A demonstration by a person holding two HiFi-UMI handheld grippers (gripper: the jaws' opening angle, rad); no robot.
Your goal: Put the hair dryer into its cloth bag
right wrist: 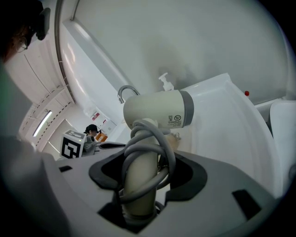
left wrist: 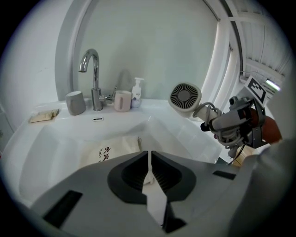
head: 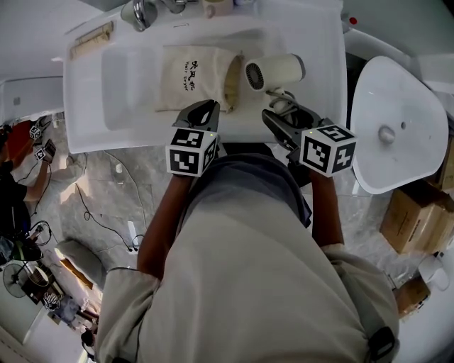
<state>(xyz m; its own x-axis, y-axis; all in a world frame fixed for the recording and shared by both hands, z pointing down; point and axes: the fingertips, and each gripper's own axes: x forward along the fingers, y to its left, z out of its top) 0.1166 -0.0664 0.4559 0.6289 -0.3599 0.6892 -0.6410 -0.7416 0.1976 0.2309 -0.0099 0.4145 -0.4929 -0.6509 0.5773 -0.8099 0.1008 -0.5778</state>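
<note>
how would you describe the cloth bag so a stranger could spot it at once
Find the white sink under the tap. Lying flat in its basin is the cloth bag, beside the hair dryer. It is the only cloth thing there, cream with dark writing printed on it.

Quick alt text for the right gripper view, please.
The right gripper is shut on the cord-wrapped handle of a cream hair dryer, held above a white sink. A faucet and a pump bottle stand behind it.
</note>
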